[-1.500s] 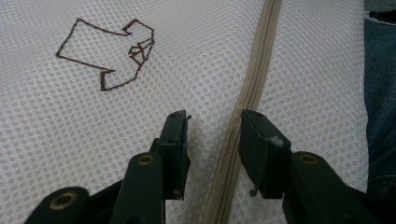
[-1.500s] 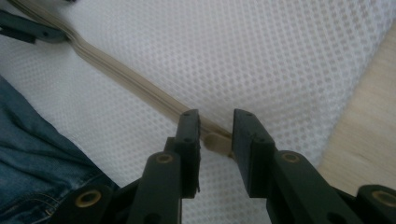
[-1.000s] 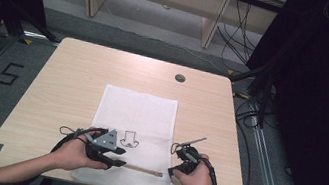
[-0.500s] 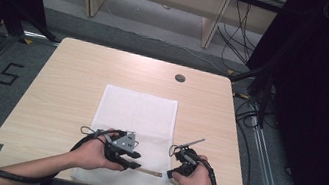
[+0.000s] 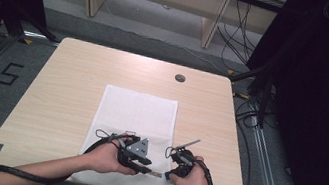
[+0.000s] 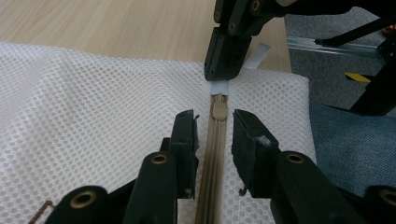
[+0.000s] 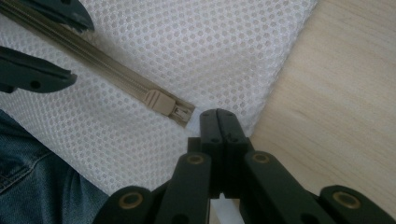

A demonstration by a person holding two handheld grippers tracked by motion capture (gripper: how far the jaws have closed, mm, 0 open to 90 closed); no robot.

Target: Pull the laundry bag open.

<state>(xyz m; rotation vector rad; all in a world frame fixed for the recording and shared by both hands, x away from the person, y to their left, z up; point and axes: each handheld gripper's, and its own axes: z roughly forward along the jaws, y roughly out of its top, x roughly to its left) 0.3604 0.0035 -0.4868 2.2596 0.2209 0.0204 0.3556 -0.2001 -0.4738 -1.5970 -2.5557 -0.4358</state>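
**Mesh bag on the worktop, zipper between two grippers**

The worktop (image 5: 77, 88) is light wood with a round port (image 5: 180, 78) near its far edge. A white mesh bag (image 5: 136, 113) lies flat on it, reaching from mid-worktop to the near edge, where it overhangs toward the person's lap. A beige zipper (image 6: 212, 163) runs along the bag's near edge. Its slider (image 6: 219, 110) sits near the bag's right corner, just short of the zipper's end.

The left gripper (image 6: 214, 140), held in the left hand (image 5: 103, 156), points along the zipper. Its fingers (image 6: 184, 140) stand narrow, one on each side of the zipper just behind the slider, and have just been closing; the zipper lies between them, not yet pinched.

The right gripper (image 7: 219, 122), in the right hand (image 5: 193, 181), rests at the bag's right corner. Its fingers (image 7: 210, 128) are pressed together on a white tab (image 6: 218, 87) at the zipper's end, just beyond the slider.
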